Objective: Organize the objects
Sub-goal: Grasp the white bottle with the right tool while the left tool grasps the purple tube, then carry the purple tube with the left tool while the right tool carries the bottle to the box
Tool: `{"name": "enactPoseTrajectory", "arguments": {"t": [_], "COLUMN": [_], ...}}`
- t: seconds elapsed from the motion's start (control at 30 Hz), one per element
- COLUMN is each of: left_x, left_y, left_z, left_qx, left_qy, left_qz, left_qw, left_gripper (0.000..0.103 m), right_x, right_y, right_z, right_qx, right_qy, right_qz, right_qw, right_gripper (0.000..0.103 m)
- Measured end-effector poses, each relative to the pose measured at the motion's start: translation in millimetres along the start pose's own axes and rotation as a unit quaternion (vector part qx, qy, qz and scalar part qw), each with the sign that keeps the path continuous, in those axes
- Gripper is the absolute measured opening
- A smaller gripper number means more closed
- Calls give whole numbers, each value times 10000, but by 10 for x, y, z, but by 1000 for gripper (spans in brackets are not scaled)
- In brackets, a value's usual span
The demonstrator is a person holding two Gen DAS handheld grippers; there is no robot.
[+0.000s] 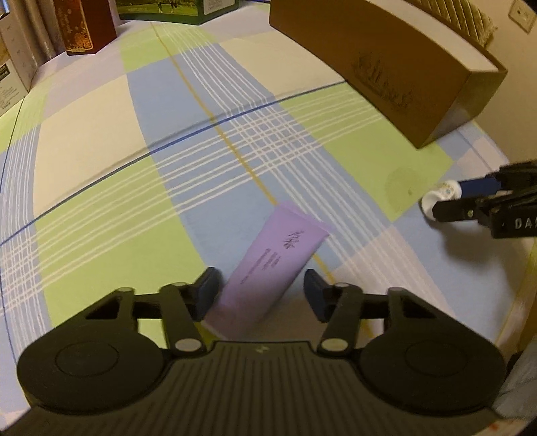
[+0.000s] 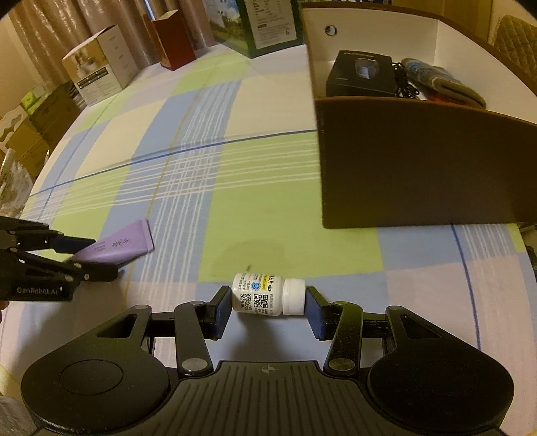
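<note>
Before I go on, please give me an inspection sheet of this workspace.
Surface: checked cloth, one faint stain.
Job's things: purple tube; white bottle; open brown box holding a black case.
Clutter: cartons at the far edge.
Grippers: left gripper open, tube between its jaws, a gap at one pad; right gripper shut on bottle, base to cap.
Cables: black cable inside box.
Surroundings: curtain; chair behind box.
</note>
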State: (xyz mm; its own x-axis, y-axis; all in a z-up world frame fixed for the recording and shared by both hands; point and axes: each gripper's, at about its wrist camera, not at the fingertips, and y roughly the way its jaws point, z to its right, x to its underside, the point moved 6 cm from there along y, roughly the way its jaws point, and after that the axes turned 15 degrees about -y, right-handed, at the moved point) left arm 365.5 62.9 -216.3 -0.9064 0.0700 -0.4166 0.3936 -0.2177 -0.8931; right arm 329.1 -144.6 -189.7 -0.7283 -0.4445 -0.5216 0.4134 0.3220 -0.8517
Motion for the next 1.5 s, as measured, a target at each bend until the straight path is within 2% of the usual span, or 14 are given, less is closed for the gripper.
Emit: {"name": "enactPoseTrajectory", "arguments": {"t": [0.1,0.3,0.4,0.53,0.6,0.67,0.83,0.93,0.97,1.0,1.13,1.3,1.5], "left_x": [-23,-2,39,63,77,94,90,73,73,71,66,82,140], "left_y": [-18,-55,-80,-90,-84,-73,-26,0,0,-3,-6,-44,-73], "left_z": [15,2,-5,10,44,84,160,223,240,244,235,199,241], "left_qx": [37,139,74,-122,-213,-308,-540,-841,-863,-855,-879,-624,-669], "left_qy": [-383,-1489,-1763,-1761,-1698,-1639,-1445,-1111,-1059,-1102,-1276,-1773,-1742], "left_qz": [22,-46,-42,-104,-147,-134,-93,-86,-70,-67,-51,-166,-164], "left_qw": [9993,9887,9843,9842,9851,9859,9880,9902,9906,9902,9879,9820,9823], "left_gripper": [29,28,28,32,48,48,46,37,31,28,28,28,28], "right_x": [-2,-3,12,18,23,35,65,73,81,83,93,106,113], "right_y": [-8,-3,-12,-17,-21,-27,-48,-49,-52,-53,-61,-86,-122], "right_z": [23,43,61,81,87,91,102,103,103,105,104,101,97], "right_qx": [4,-24,-41,-66,-82,-97,-126,-139,-141,-139,-154,-166,-190], "right_qy": [-19,-67,-90,-105,-114,-131,-155,-183,-197,-222,-267,-291,-335], "right_qz": [-7,-8,-5,5,14,22,50,80,89,101,131,168,211], "right_qw": [10000,10000,10000,9999,9999,9999,9998,9997,9997,9996,9994,9993,9990], "right_gripper": [44,44,44,44,44,44,44,44,44,44,44,44,44]}}
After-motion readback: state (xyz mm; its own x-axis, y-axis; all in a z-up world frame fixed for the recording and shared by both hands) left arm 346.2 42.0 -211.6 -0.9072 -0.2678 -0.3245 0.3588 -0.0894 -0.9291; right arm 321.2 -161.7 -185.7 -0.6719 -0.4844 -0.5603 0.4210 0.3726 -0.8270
